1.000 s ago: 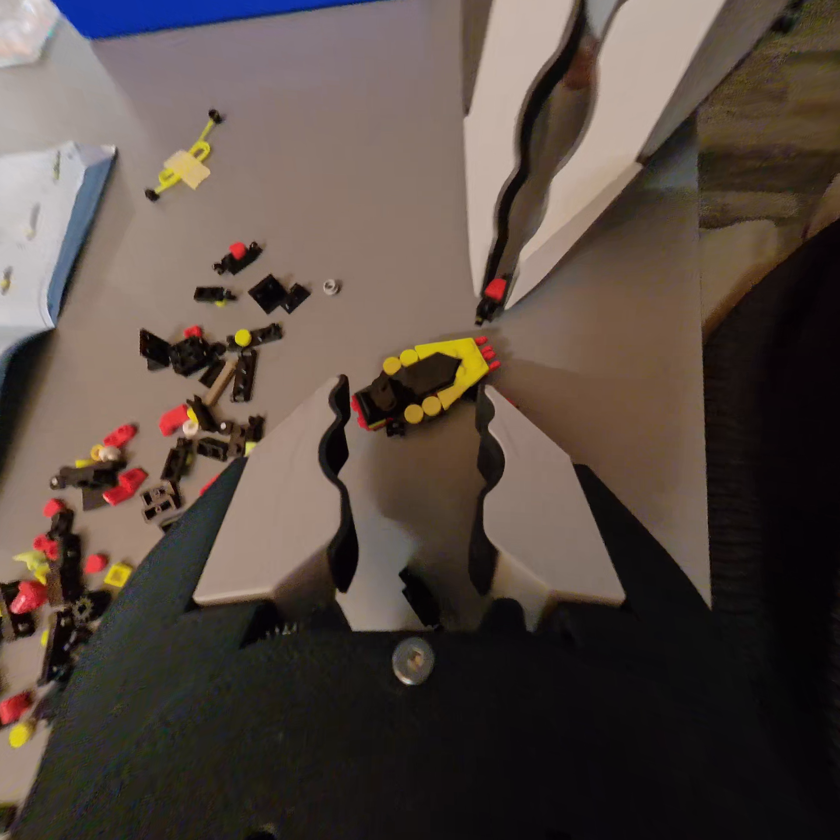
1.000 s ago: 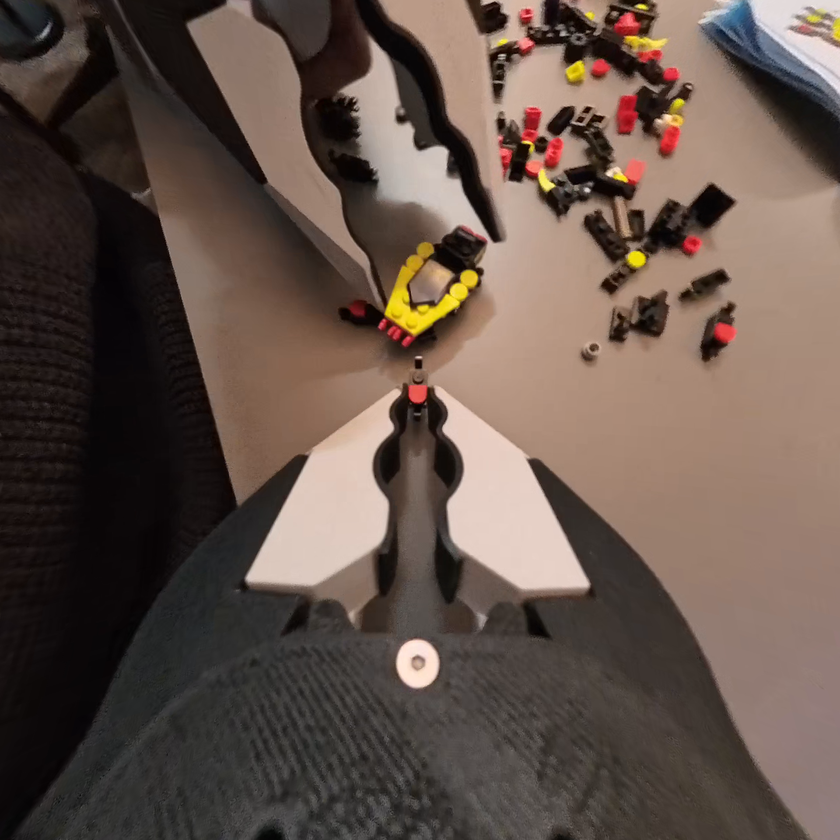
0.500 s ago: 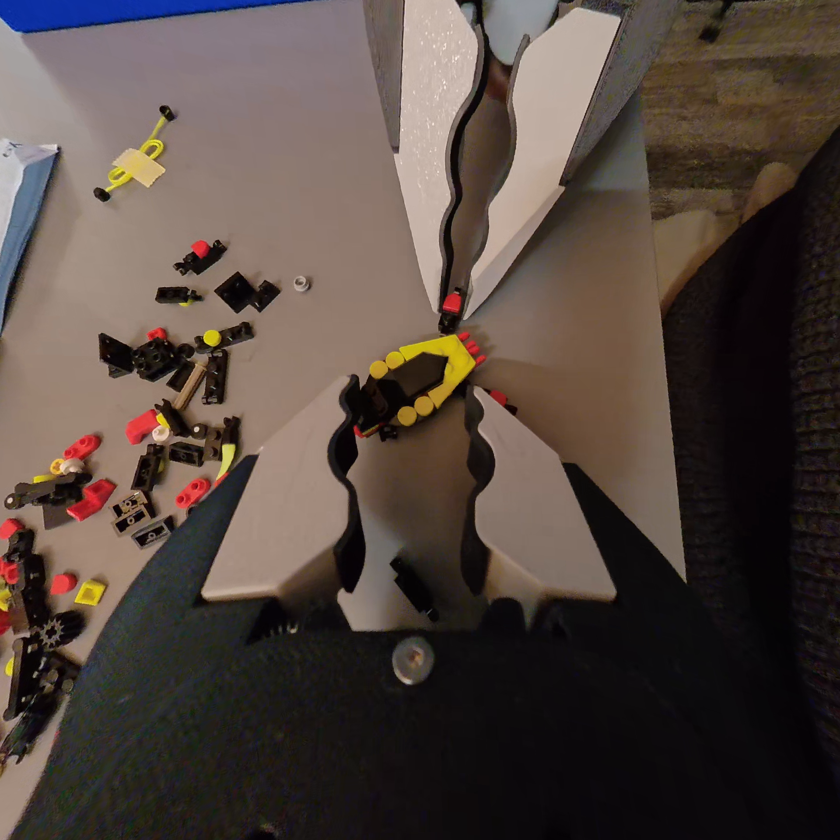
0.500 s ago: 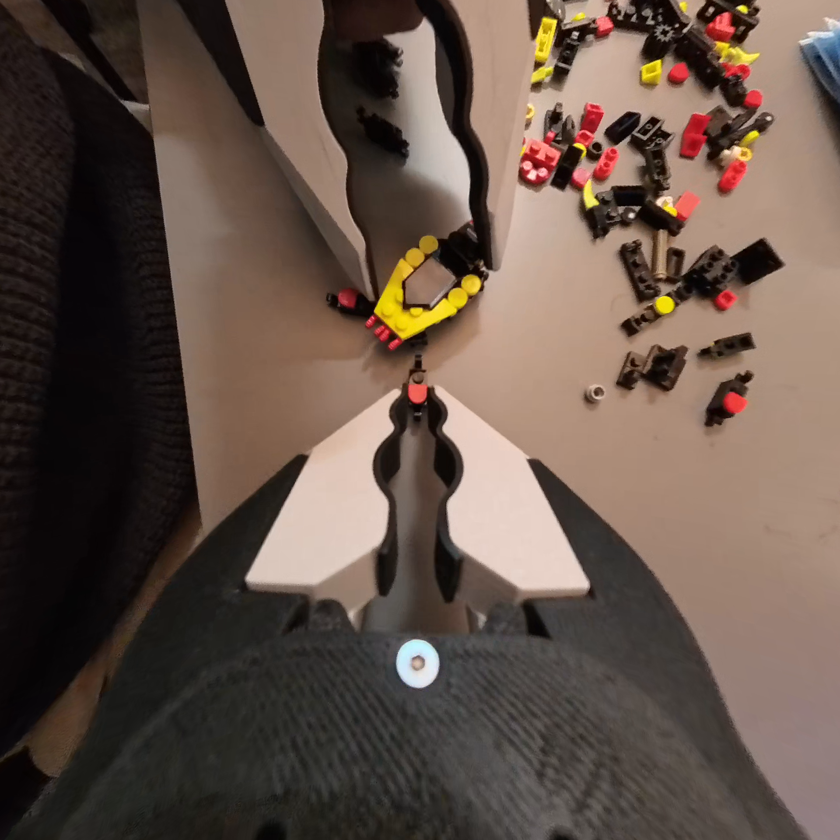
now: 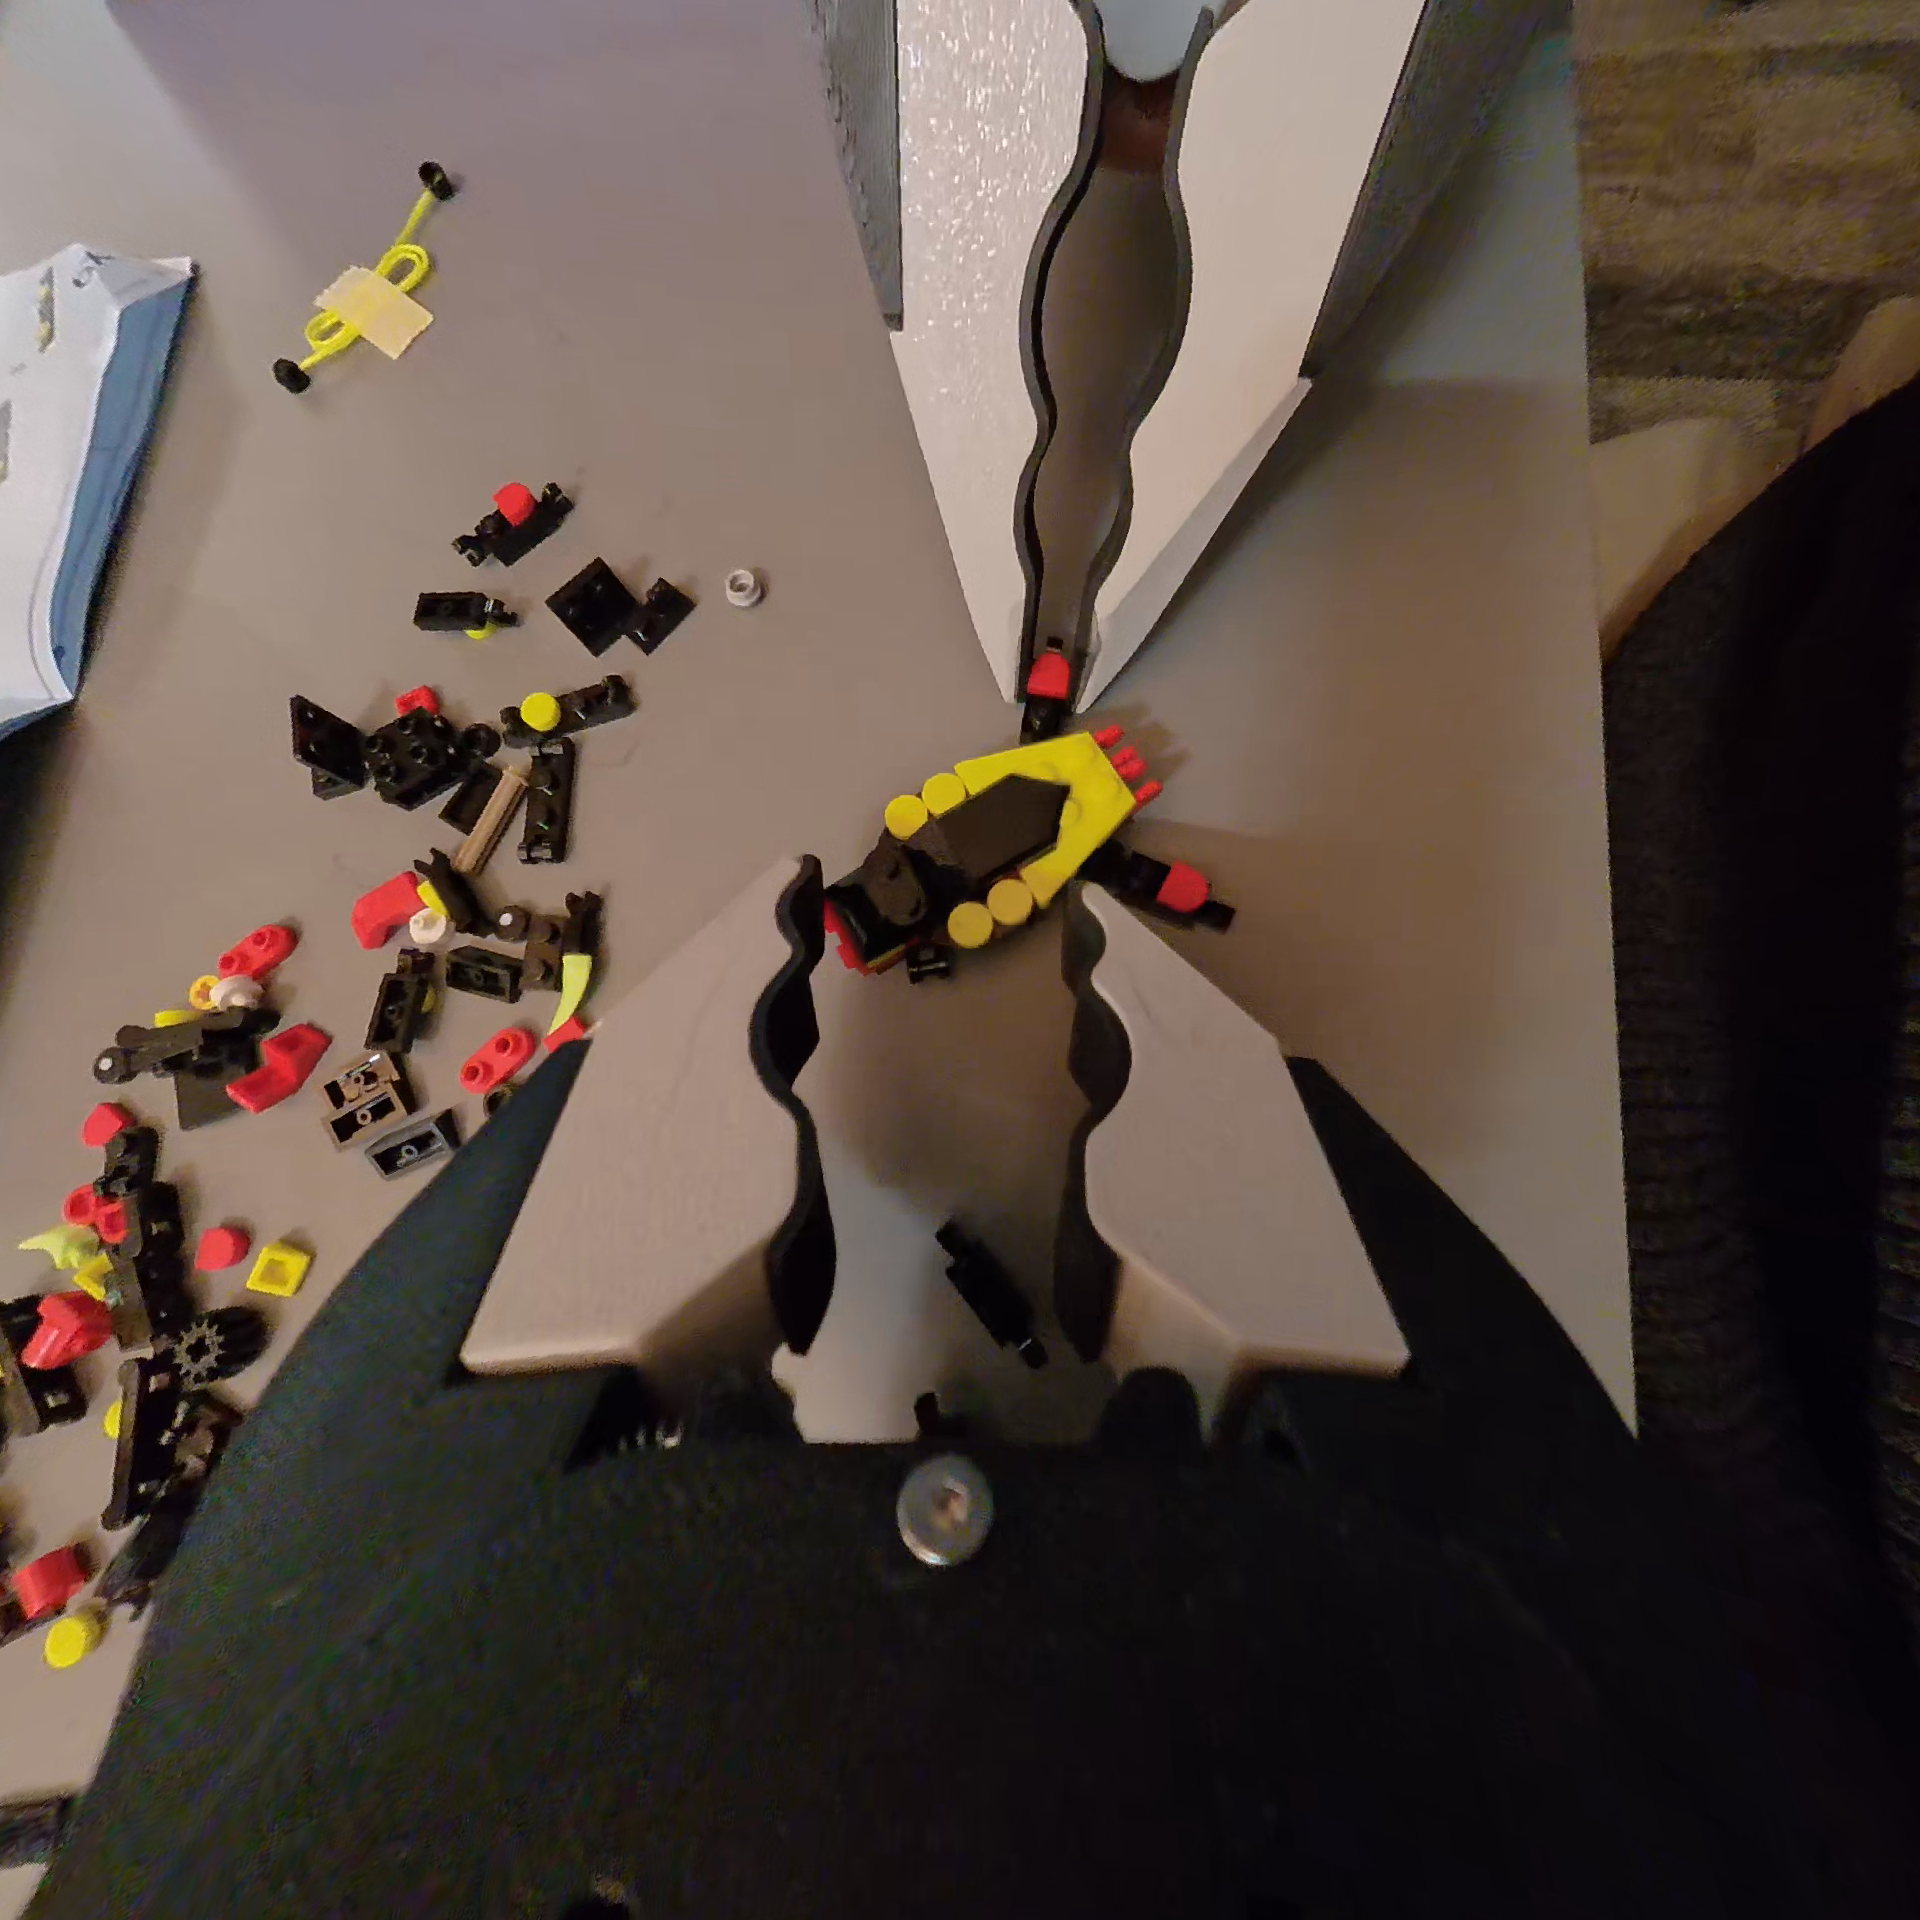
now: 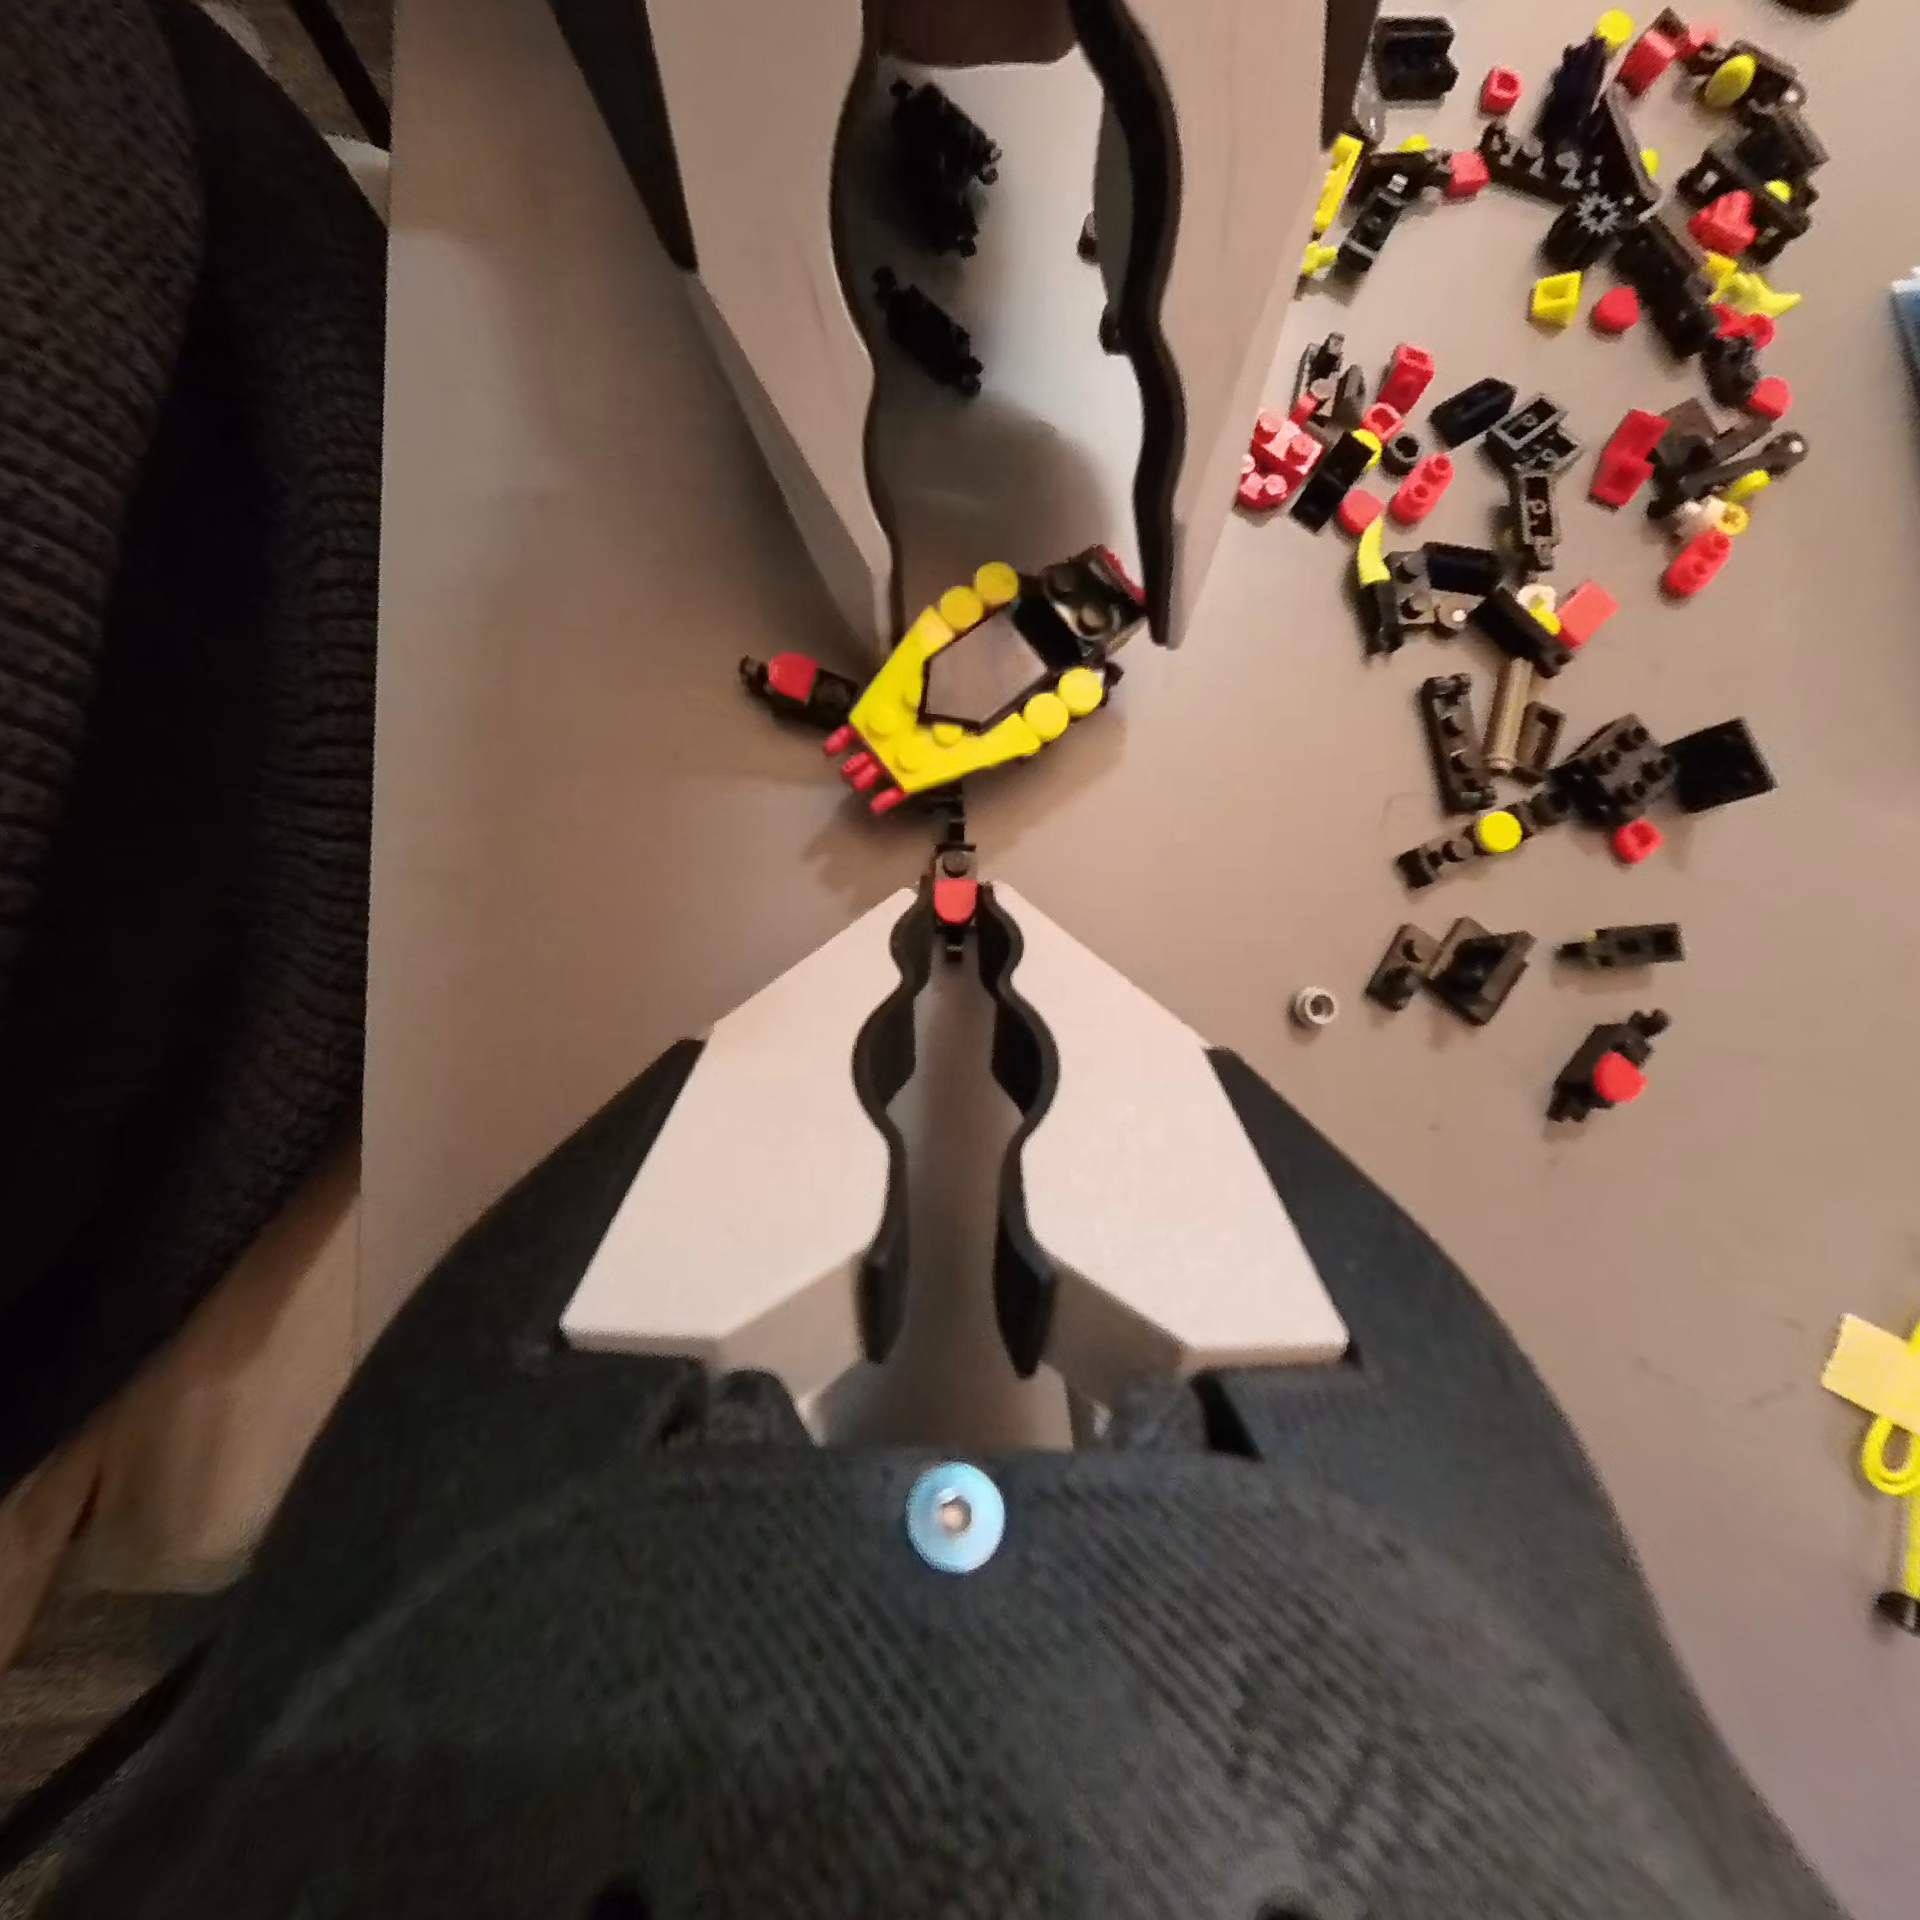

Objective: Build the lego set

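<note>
A small yellow and black brick model (image 5: 1013, 831) lies on the grey table (image 5: 1351, 935) near its edge. My left gripper (image 5: 940, 904) is shut on it: one pad presses its black rear end, the other its yellow side. The right wrist view shows the same model (image 6: 966, 686) between those fingers. My right gripper (image 6: 953, 904) is shut on a small black and red piece (image 6: 951, 899), whose black tip touches the model's front edge. That piece also shows in the left wrist view (image 5: 1047, 681). A similar black and red piece (image 5: 1174, 888) sticks out from the model's other side.
Several loose black, red and yellow bricks (image 5: 436, 935) lie scattered on the table. A booklet (image 5: 73, 468) and a yellow cord with tape (image 5: 364, 312) lie farther off. The table edge (image 5: 1605, 935) runs close by the model, with a person's dark knitted clothing (image 5: 1766, 935) beyond it. Spacing between my two grippers at the tips: around 4 cm.
My left jaws narrowed onto the model and then held. My right gripper brought its small piece up to the model's front edge.
</note>
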`<state>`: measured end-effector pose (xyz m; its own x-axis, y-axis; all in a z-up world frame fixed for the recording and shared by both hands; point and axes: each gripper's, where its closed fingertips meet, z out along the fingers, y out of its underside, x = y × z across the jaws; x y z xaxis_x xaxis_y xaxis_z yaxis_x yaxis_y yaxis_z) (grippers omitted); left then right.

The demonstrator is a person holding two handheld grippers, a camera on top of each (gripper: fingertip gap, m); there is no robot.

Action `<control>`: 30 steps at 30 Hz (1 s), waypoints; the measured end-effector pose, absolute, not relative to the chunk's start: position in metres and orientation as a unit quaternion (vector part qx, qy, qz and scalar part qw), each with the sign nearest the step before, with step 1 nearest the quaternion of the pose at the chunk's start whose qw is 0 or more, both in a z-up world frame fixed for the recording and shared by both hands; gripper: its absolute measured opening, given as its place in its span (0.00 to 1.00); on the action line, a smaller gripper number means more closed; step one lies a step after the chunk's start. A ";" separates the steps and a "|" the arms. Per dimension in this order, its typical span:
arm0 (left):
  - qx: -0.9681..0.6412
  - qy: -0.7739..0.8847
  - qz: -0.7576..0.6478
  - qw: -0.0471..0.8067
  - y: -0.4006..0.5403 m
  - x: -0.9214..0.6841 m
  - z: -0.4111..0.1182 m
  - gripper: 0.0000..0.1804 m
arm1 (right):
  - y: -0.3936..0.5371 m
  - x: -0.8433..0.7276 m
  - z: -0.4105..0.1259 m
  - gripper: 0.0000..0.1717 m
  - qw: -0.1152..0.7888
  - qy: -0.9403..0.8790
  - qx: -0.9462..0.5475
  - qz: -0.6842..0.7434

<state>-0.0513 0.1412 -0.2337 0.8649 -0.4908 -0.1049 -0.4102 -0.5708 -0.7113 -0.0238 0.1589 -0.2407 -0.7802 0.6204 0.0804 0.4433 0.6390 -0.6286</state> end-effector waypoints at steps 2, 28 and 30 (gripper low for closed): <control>-0.884 0.256 -0.049 0.387 0.142 -0.051 -0.234 0.24 | 0.158 -0.023 -0.241 0.03 0.143 -0.894 -0.294 0.307; -0.876 0.271 -0.014 0.400 0.138 -0.048 -0.236 0.22 | 0.151 -0.019 -0.240 0.03 0.132 -0.883 -0.289 0.345; -0.876 0.269 -0.011 0.401 0.138 -0.048 -0.236 0.22 | 0.150 -0.019 -0.240 0.03 0.134 -0.882 -0.289 0.346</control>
